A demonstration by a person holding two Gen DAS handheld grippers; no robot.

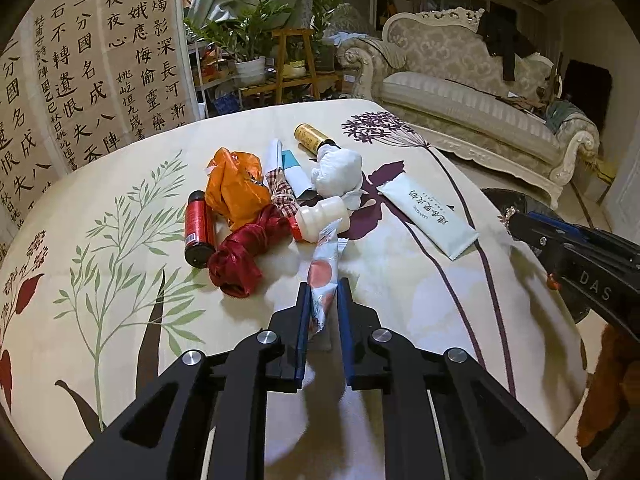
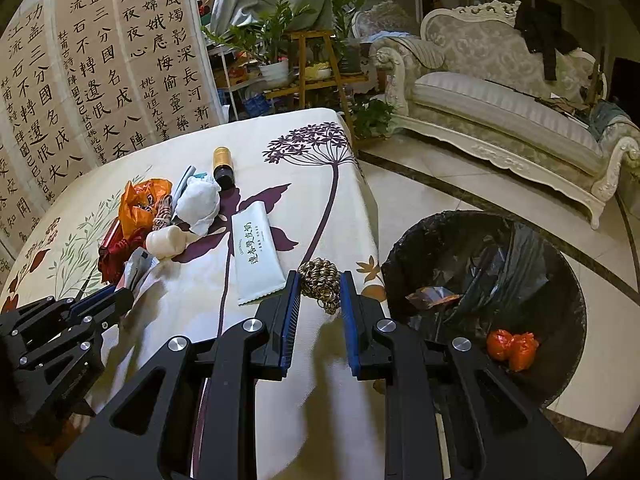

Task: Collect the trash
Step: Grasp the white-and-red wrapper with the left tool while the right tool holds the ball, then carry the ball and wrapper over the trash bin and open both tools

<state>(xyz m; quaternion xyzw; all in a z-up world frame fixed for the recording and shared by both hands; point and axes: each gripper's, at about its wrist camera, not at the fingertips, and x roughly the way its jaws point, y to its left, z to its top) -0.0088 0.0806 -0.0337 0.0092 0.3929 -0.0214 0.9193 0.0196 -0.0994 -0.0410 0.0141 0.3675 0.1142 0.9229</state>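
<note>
Left tongs [image 1: 324, 304] pinch a snack wrapper [image 1: 325, 276], long axis pointing away. Right tongs [image 2: 320, 292] pinch a rope knot [image 2: 320, 280] at the table's right edge [image 2: 370, 216]; bin [image 2: 560, 280] lies right.

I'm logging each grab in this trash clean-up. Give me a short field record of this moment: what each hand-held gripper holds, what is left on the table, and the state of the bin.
left hand-held gripper: shut on snack wrapper
right hand-held gripper: shut on knotted cord ball
still on table: red can, orange bag, red cloth, white bottle, white wad, gold bottle, white sachet
bin: black liner, beside the table, holds red-orange wad and brown wrapper
</note>
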